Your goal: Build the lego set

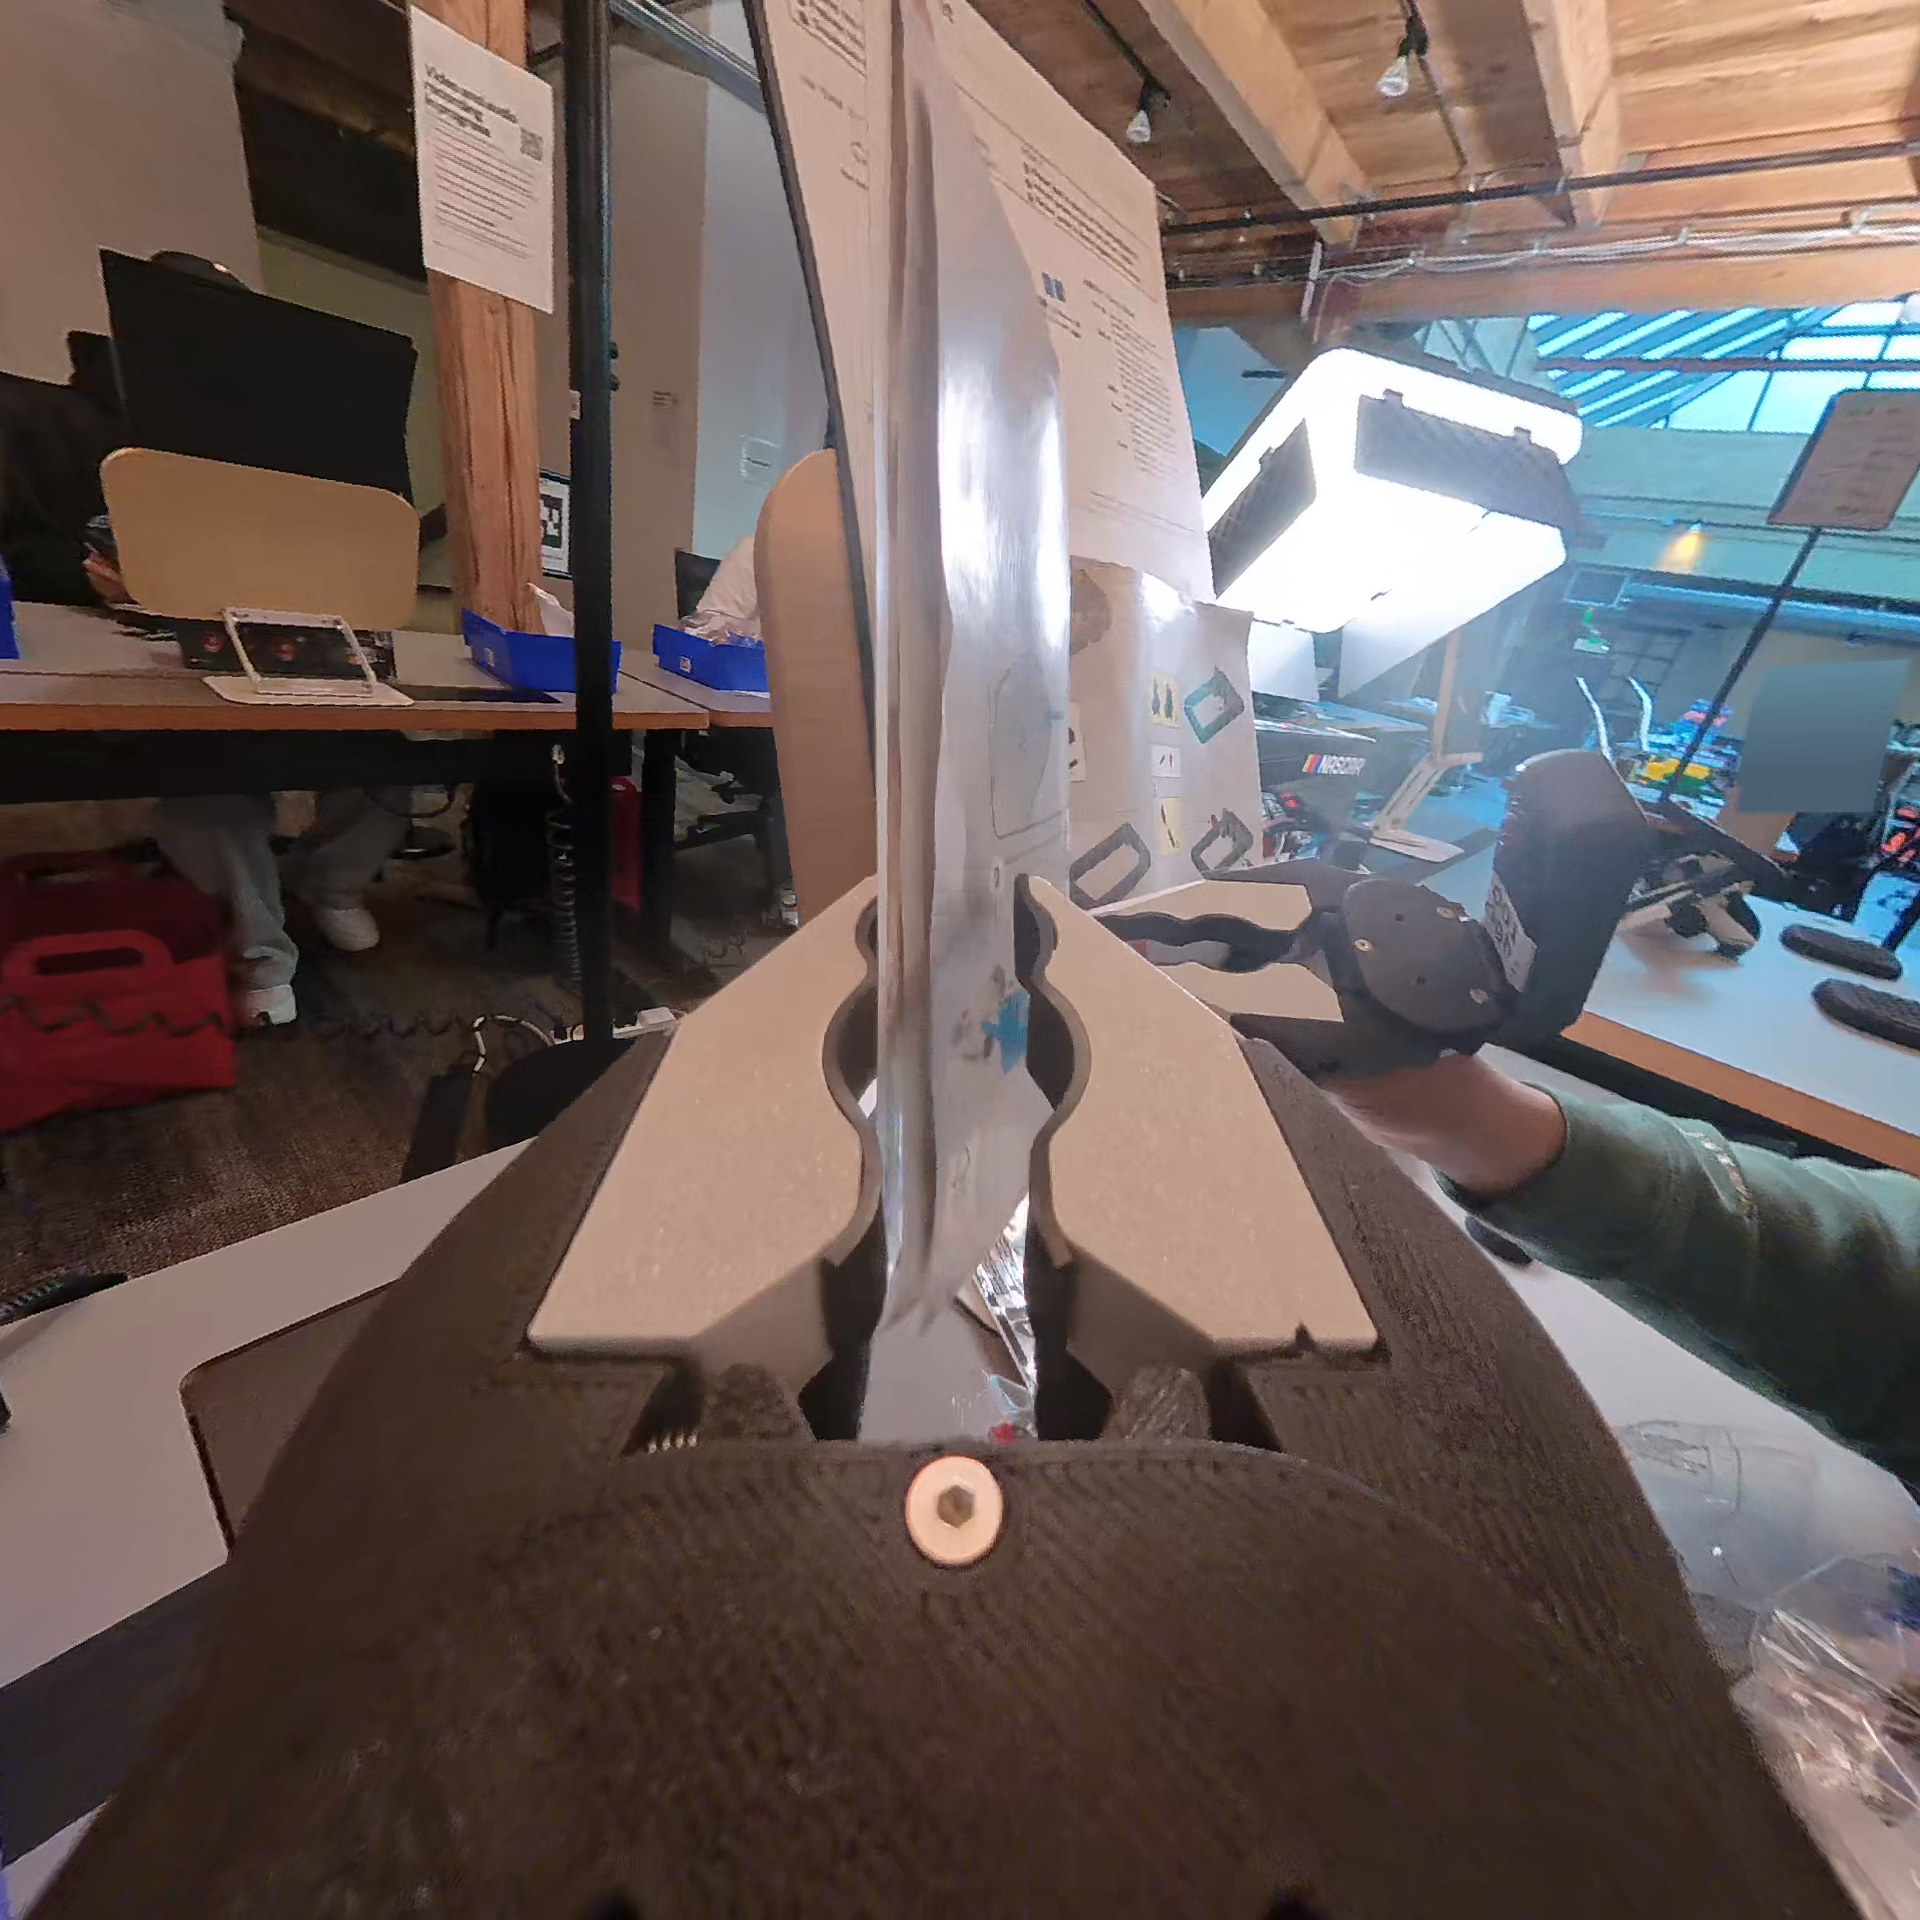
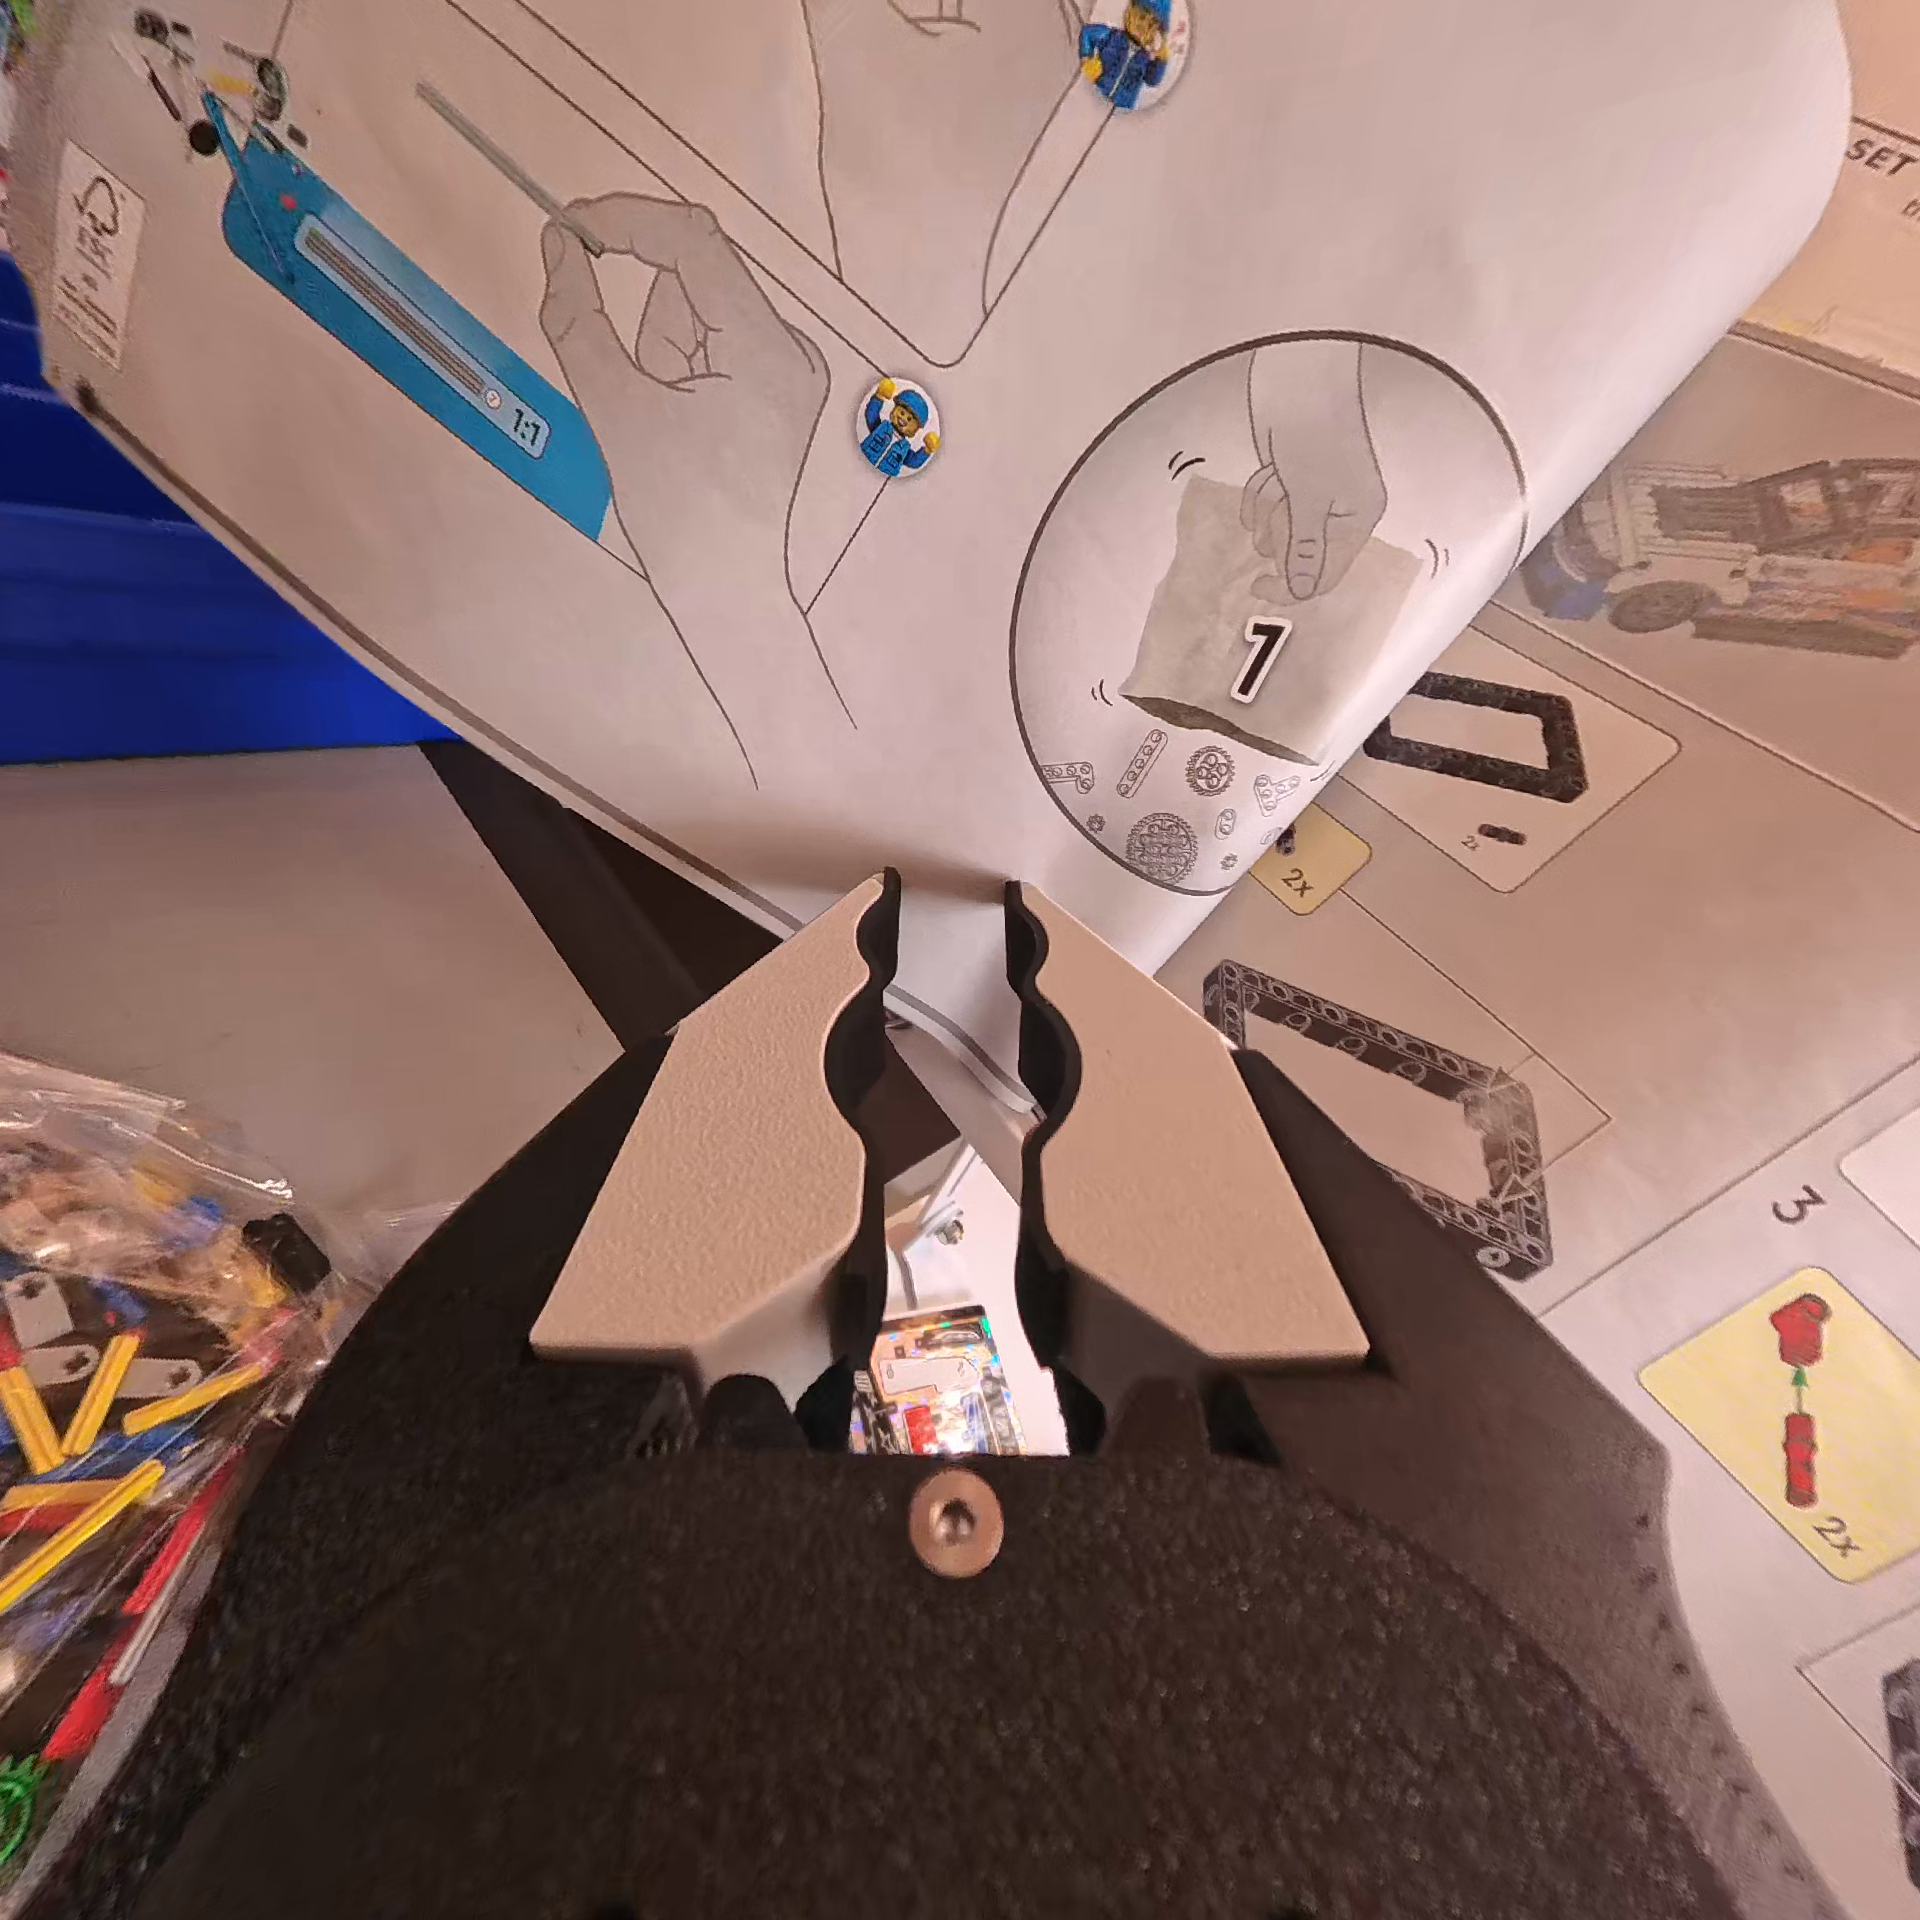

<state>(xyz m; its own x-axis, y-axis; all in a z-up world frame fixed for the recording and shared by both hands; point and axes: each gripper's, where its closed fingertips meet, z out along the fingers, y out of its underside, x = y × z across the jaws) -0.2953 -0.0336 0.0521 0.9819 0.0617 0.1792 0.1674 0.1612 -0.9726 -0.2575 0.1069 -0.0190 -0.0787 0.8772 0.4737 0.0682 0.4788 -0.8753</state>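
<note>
Left wrist view: left tool (image 1: 948,894) clamped on instruction page (image 1: 971,665), held upright edge-on; right tool (image 2: 948,891) slightly apart around same page's lower edge; bag of lego pieces (image 2: 114,1340) at eight o'clock on tabletop (image 2: 260,935).

booklet page (image 1: 966,644) motion-blurred, top cropped; parts bag (image 2: 114,1351) cut off left

A white instruction booklet (image 2: 935,499) is seen with one printed page lifted and curled above the open spread lying flat. A clear bag of coloured lego pieces (image 2: 114,1340) is seen lying beside it.
</note>
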